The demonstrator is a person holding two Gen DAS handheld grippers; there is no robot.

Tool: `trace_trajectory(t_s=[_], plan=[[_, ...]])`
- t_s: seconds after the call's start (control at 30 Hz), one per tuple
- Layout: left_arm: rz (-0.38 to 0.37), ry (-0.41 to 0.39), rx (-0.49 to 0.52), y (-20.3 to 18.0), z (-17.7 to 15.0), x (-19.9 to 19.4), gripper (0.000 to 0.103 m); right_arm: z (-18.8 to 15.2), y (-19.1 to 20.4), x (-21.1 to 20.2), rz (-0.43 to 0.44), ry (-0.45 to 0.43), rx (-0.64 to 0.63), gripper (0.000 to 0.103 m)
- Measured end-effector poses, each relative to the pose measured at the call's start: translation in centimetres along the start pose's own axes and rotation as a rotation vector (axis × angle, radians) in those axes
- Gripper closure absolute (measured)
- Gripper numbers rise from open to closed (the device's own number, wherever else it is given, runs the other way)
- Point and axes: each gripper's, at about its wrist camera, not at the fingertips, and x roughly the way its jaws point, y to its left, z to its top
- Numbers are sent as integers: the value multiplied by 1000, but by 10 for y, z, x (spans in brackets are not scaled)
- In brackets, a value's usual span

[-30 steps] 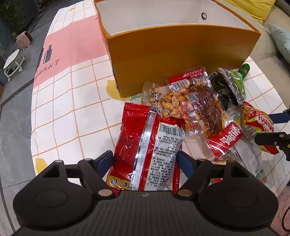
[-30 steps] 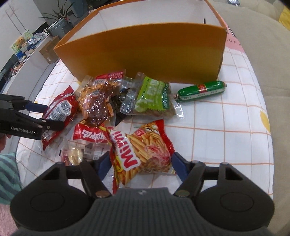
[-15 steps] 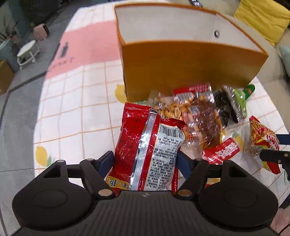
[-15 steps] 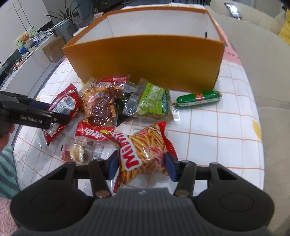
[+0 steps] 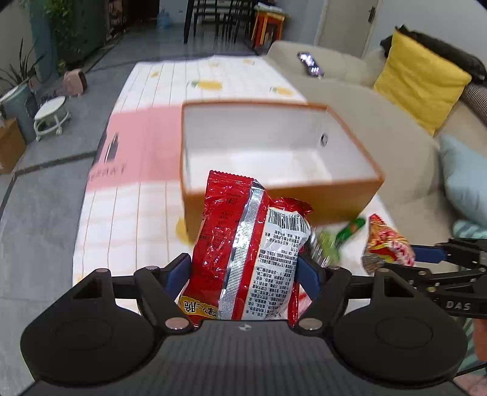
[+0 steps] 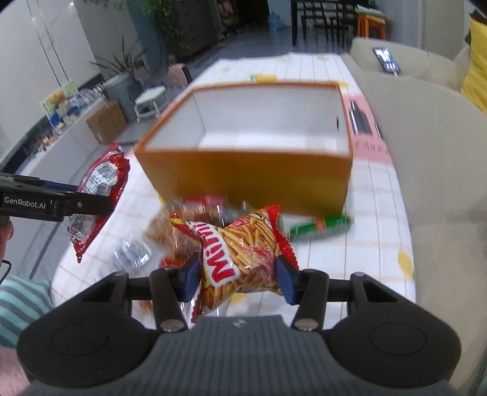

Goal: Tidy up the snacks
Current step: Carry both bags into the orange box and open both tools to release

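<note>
Left gripper (image 5: 243,271) clamped wide on red packet (image 5: 246,252), right gripper (image 6: 239,278) pinching fries bag (image 6: 243,256), seemingly above the table (image 6: 377,219)

A home living room: beige sofa (image 5: 350,100) with yellow cushion (image 5: 420,79), houseplants (image 6: 121,65), dining chairs (image 5: 213,18).

Both cams sit right behind their grippers, angled down over the table. Left one sees the orange box (image 5: 274,158) from its left corner, right one from the right. Both catch the box and couch (image 6: 426,152).
</note>
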Motion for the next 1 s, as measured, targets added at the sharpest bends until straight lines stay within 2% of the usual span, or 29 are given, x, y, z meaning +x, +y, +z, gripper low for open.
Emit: trace_trajectory(t_s=[0.2,0.4,0.53,0.67,0.93,1.0], plan=[[32,-41,47,-11,47,5,18,57,-5,1,34,-51,-7,53],[43,-22,40,-9,82,35,18,111,-9,27,41,-68,-33,53],[77,8,39,-5,97,59,18,137,-17,62,44,-18,-33,53],[36,57,17,2,108,84,18,149,-27,101,39,66,-21,53],[46,153,28,4,116,129,18,147,-34,159,63,213,-14,53],[61,179,45,4,115,141,18,146,-36,171,36,240,3,53]])
